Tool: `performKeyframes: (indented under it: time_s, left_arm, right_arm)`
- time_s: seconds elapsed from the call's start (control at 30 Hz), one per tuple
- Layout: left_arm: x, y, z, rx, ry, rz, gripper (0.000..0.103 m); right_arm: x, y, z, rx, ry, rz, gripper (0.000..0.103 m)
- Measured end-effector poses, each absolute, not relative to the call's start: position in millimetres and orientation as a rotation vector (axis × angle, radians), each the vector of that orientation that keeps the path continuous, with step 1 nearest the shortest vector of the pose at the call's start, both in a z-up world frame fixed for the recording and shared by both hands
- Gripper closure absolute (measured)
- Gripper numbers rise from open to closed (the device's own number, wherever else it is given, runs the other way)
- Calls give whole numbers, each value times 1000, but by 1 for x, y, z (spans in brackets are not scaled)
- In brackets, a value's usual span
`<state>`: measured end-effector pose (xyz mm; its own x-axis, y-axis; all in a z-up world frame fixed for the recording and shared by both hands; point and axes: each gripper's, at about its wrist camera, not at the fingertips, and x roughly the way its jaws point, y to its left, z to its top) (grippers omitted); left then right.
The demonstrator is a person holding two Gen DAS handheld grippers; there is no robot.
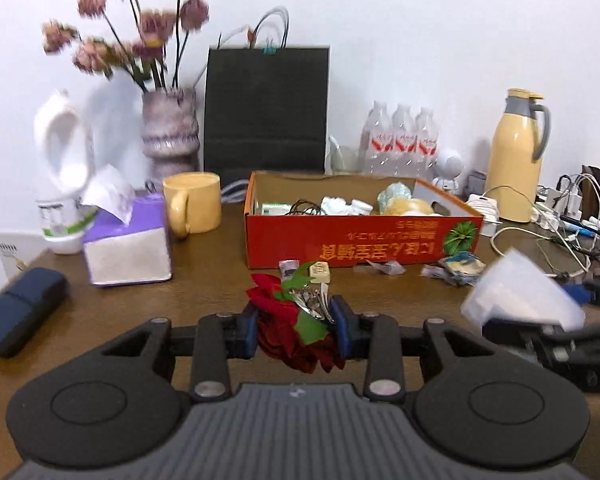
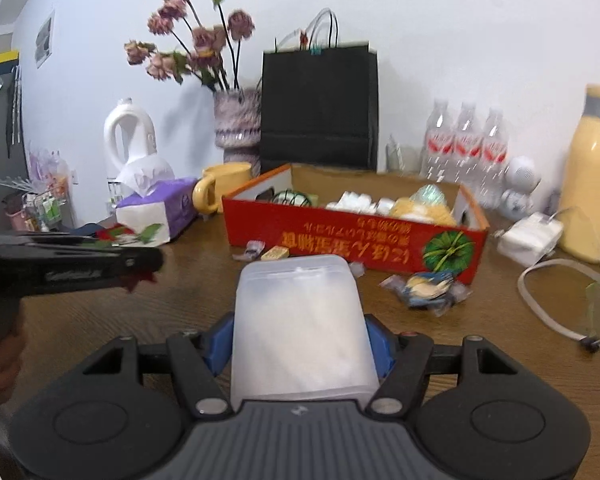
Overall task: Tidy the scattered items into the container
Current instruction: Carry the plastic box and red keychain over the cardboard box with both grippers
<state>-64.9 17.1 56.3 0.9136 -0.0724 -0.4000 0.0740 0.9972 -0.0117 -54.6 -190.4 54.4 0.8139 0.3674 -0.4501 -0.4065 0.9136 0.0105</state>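
My left tool (image 1: 296,320) clamps a red fabric flower (image 1: 284,320), my right tool (image 2: 300,344) a frosted tub (image 2: 300,320), before the red box (image 1: 360,236) whose upside-down yellow lettering I cannot read.

Right tool (image 2: 300,344) clamping translucent plastic box (image 2: 300,320), red cardboard box (image 2: 352,240) beyond, wooden table (image 2: 140,312)

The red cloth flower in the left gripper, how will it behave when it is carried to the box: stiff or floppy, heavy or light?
The flower probably stays floppy: its red petals sag below the left gripper. It looks light, being thin cloth and leaves. The metal clip on it may give the pads a firmer, though perhaps slippery, hold.
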Motion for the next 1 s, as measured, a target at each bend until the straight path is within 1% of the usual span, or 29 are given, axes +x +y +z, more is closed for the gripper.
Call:
performKeyframes:
  time_s: [0.1,0.23,0.37,0.47,0.63,0.83,0.9,1.0]
  left_arm:
    - [-93,6,52,14,395,-68,67]
    - [-111,-1,52,11,362,-73,67]
    - [-94,-3,61,-12,349,-91,67]
    - [-65,-5,75,-45,345,-120,67]
    - [7,-8,115,-52,274,-128,66]
    - [124,2,162,-140,347,-103,66]
    - [155,2,165,-100,363,-68,65]
    - [198,8,152,-67,469,-47,65]
  right_arm:
    - [-75,-198,59,-104,412,383,38]
    - [-94,-206,65,-67,389,382,38]
    - [-91,-207,70,-32,390,384,38]
    - [-72,-207,77,-17,387,379,38]
    - [-15,-209,113,22,338,403,38]
    - [77,-205,171,67,328,409,38]
    - [109,-203,185,96,351,409,38]
    - [155,-193,186,79,416,395,38]
